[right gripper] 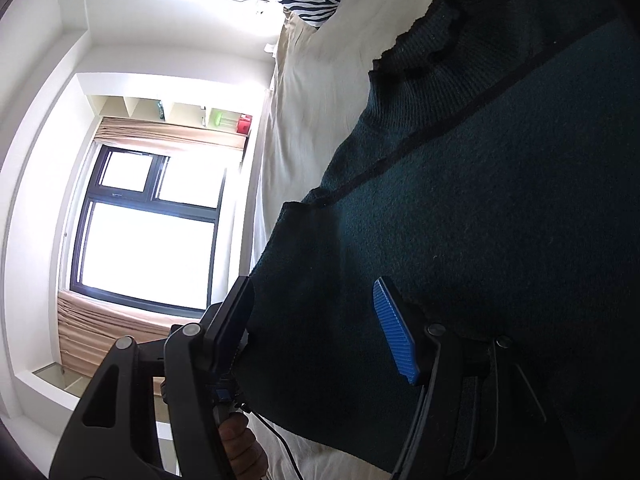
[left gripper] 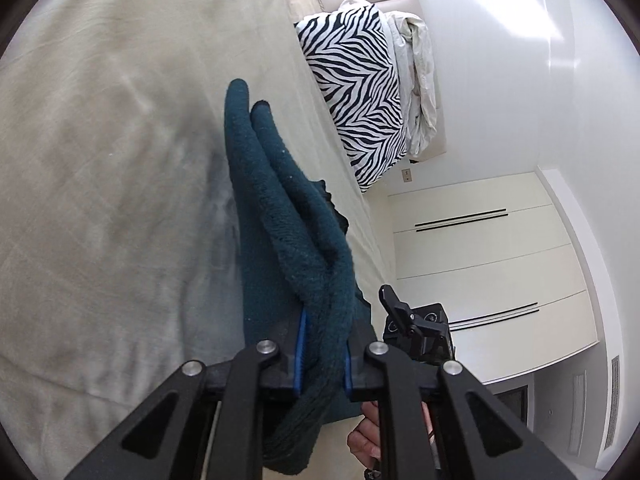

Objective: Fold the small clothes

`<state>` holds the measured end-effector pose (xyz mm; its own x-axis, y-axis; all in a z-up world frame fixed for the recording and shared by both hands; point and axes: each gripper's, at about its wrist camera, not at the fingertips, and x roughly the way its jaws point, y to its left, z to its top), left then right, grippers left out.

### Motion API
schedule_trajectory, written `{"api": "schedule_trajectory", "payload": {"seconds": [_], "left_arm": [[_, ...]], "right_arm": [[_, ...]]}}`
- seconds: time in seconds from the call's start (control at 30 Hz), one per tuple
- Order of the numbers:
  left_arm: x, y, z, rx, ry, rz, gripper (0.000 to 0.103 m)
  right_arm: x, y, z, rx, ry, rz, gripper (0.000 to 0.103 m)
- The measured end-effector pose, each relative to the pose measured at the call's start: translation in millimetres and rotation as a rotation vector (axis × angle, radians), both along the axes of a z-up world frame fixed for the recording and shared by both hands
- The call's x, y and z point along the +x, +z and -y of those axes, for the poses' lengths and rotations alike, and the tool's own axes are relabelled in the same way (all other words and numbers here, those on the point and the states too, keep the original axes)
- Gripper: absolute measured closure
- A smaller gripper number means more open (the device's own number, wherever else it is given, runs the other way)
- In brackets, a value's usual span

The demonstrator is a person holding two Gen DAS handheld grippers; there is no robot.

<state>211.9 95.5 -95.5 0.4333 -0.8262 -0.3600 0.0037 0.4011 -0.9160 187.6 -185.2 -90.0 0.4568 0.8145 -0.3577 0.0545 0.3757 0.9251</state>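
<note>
Left wrist: left hand-held gripper point(left gripper: 324, 364) clamps teal sweater point(left gripper: 280, 216) bunched between its pads.

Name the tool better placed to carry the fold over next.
Left. The left tool is already shut on bunched fabric of the dark green sweater. The right tool stands open, its fingers astride the cloth, gripping nothing.

A beige bed sheet point(left gripper: 120, 140) carries a zebra-striped pillow point(left gripper: 356, 92); white wardrobe doors point(left gripper: 492, 264) stand beyond, and a dark-framed window point(right gripper: 148, 232) with tan curtains point(right gripper: 168, 136).
</note>
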Motion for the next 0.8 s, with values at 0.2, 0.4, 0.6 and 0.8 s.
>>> {"api": "schedule_trajectory", "payload": {"seconds": [0.2,0.4,0.6,0.8], "left_arm": [[16.3,45.3,101.4,0.067,-0.176,0.103,0.089],[14.1,17.2,209.5,0.14,-0.342,0.096,0.086],[-3.8,-8.1,229.0,0.096,-0.425,0.058,0.054],[-21.5,24.7,178.3,0.104,-0.368,0.185,0.049]], "right_arm": [[-18.1,-0.3,98.4,0.114,-0.118,0.0,0.038],[-36.2,-18.4,180.3,0.211,-0.22,-0.032,0.03],[-32.8,-31.0,187.0,0.234,-0.189,-0.04,0.031],[-11.7,-22.7,159.5,0.052,-0.17,-0.064,0.031]]}}
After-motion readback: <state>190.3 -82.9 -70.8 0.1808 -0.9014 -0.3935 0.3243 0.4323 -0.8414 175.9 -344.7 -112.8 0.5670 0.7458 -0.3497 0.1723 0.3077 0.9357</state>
